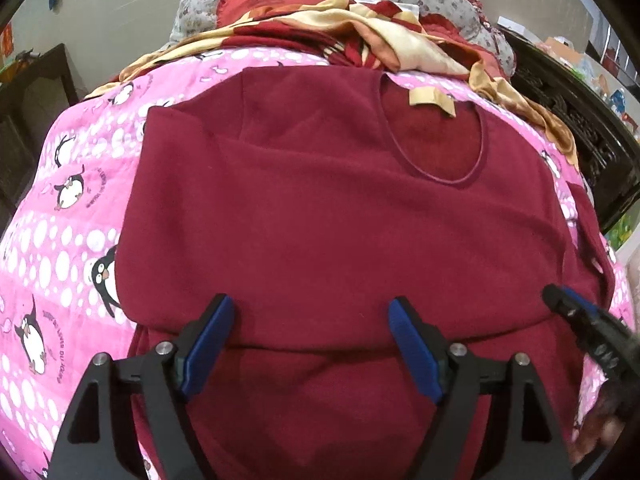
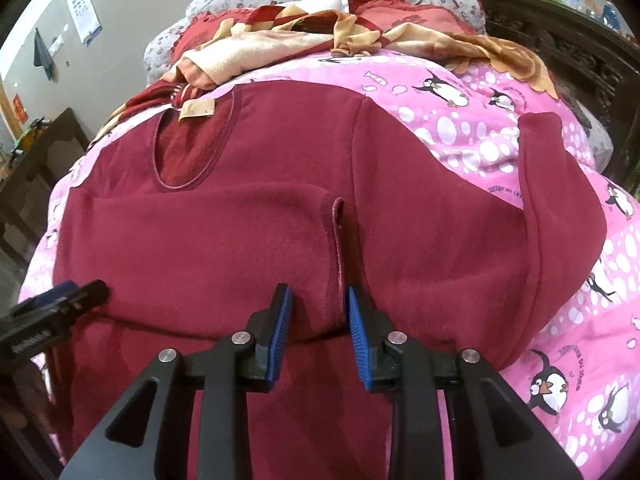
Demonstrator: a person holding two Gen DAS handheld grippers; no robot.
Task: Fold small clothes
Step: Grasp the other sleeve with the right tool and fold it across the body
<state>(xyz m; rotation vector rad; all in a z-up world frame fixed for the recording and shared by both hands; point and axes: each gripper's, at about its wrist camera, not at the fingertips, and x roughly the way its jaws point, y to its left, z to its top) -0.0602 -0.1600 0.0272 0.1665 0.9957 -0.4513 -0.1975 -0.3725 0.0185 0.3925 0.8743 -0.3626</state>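
Over maroon sweater (image 1: 320, 220), parted left hand-held gripper (image 1: 312, 308)

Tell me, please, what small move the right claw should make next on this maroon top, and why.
Probably close the right claw on the cuff edge standing between its open fingers. One sleeve already lies folded across the maroon top; its end sits right there. The left claw hovers open over the hem.

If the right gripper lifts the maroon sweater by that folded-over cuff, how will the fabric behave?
Probably floppy: the maroon sweater already drapes in soft folds over the penguin quilt, so it should sag from the cuff. Its fuzzy knit looks grippy rather than slippery. The right gripper, jaws open, straddles the cuff.
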